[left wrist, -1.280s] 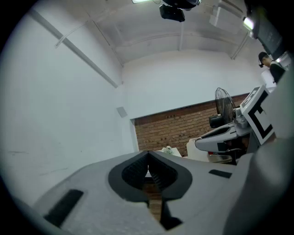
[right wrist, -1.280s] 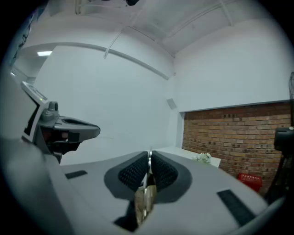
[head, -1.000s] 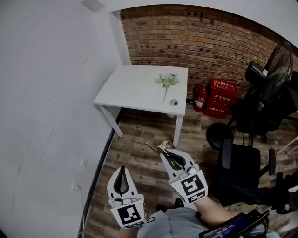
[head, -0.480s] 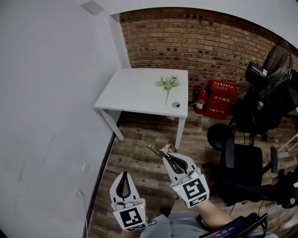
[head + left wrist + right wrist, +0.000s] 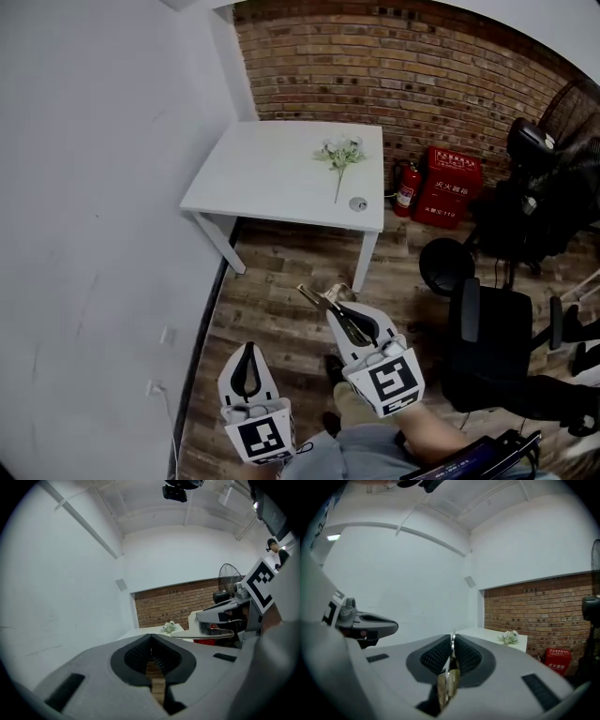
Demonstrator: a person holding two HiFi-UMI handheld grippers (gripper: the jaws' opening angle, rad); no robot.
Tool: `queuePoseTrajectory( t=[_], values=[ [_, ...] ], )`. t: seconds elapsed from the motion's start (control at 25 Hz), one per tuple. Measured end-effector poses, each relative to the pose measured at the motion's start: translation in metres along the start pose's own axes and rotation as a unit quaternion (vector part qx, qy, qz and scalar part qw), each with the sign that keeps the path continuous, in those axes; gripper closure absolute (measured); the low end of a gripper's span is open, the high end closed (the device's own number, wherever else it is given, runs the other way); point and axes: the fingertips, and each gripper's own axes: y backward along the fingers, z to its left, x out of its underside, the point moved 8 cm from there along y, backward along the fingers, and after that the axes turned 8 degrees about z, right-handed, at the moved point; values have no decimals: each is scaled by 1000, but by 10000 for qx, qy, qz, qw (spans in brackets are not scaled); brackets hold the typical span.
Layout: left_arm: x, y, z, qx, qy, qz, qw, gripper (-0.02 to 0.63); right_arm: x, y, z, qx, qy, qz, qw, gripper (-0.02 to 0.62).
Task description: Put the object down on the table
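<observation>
My right gripper [image 5: 330, 305] is shut on a thin, flat metal object [image 5: 314, 298], silver and brassy, whose end sticks out past the jaws toward the left. In the right gripper view the object [image 5: 449, 679] stands edge-on between the ribbed pads. The white table [image 5: 272, 178] stands ahead against the brick wall, well beyond both grippers. My left gripper [image 5: 247, 349] hangs lower left over the wooden floor, shut with nothing in it; in its own view the jaws [image 5: 151, 638] meet at the tip.
A sprig of white flowers [image 5: 339, 155] and a small round item [image 5: 358, 203] lie on the table's right side. A fire extinguisher [image 5: 406, 186] and a red box [image 5: 452, 187] stand right of the table. A black office chair [image 5: 492, 337] is at right, a white wall at left.
The view has shifted slightly and the table looks a little nearer. Both grippers keep their pose, and the right one still holds the metal object.
</observation>
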Motion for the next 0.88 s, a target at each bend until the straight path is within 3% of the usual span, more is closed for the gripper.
queuePoseTrajectory(
  t=[0.64,0.88],
  values=[
    [-40,-165,31,-321,12,186,9993,597,-22,-153,-99,-310,-172,138,9993,561],
    [-64,-204,37,-493,-173,-21,9986,597,-41,-189,-128,-414,-88,-73,9991,561]
  ],
)
